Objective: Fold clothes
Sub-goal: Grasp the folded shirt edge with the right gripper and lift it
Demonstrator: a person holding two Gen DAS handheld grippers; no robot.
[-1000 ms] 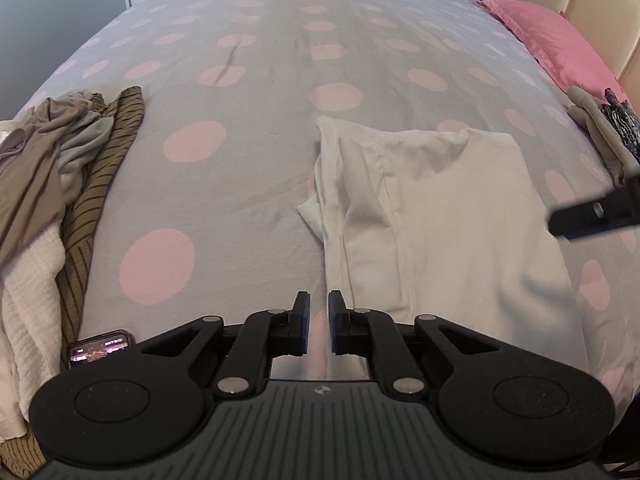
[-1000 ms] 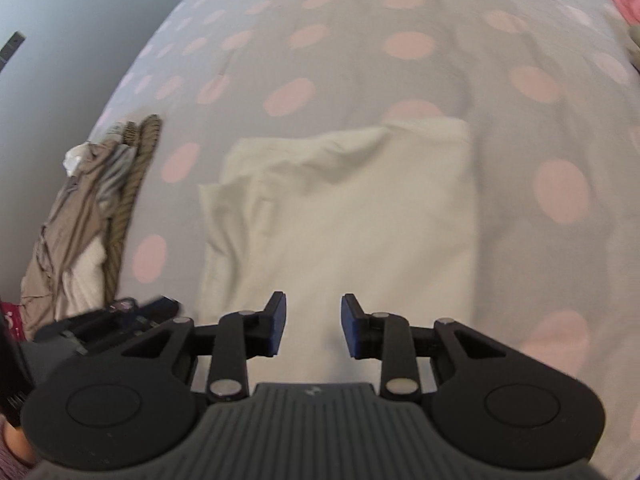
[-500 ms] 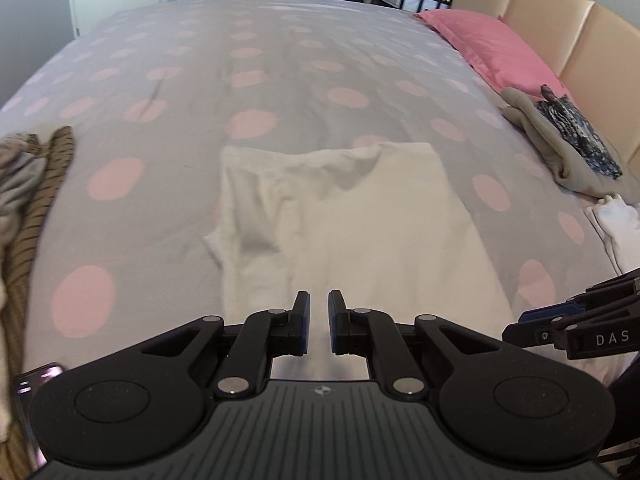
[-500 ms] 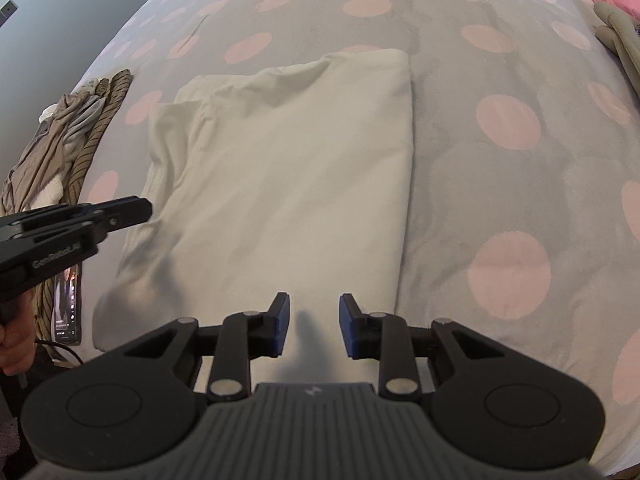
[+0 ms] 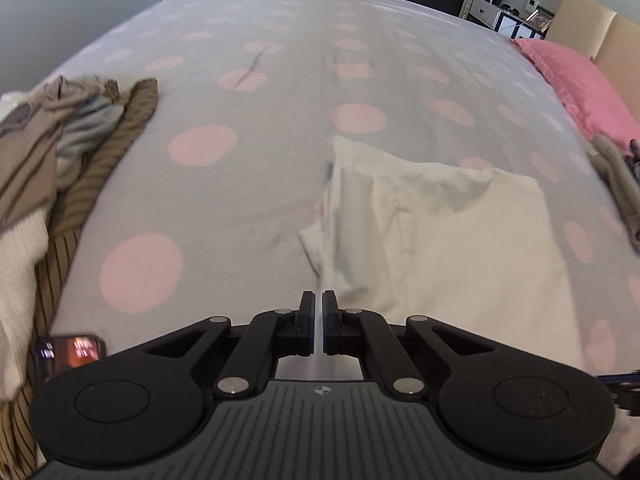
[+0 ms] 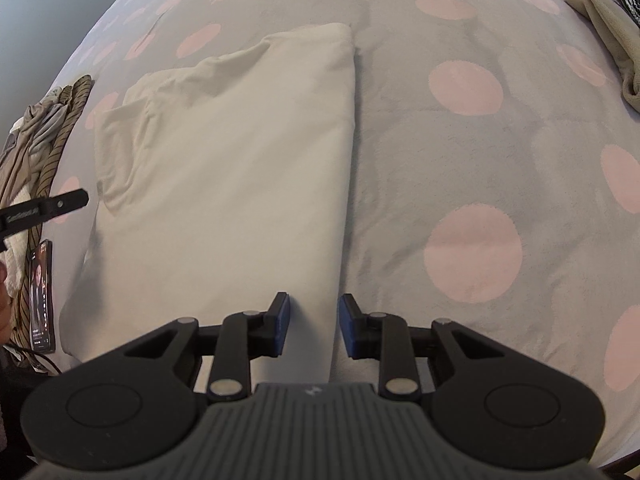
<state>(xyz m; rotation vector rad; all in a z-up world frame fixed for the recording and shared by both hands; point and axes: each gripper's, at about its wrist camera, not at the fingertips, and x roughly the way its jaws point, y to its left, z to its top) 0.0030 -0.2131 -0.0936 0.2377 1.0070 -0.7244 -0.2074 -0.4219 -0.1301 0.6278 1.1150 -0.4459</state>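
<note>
A cream garment (image 5: 452, 240), folded lengthwise, lies flat on the grey bedspread with pink dots (image 5: 240, 200). A sleeve bunches at its left side. My left gripper (image 5: 316, 300) hovers by the garment's near left edge with its jaws together. I see only a thin bright slit between them and no cloth pinched. In the right wrist view that gripper's fingers (image 6: 68, 204) poke in just left of the garment (image 6: 240, 184). My right gripper (image 6: 314, 304) stands open over the garment's near right folded edge. That edge runs between the fingers, and the pads do not press on it.
A pile of unfolded clothes (image 5: 36, 168) lies at the bed's left edge with a lit phone (image 5: 70, 350) beside it. A pink pillow (image 5: 580, 80) and a tan headboard are at the far right. A beige garment (image 6: 600, 24) lies on the right of the bedspread.
The left gripper's jaws closed and its view swung left, so the garment now lies to the right. The right gripper sank and shifted towards the garment's near right edge.
</note>
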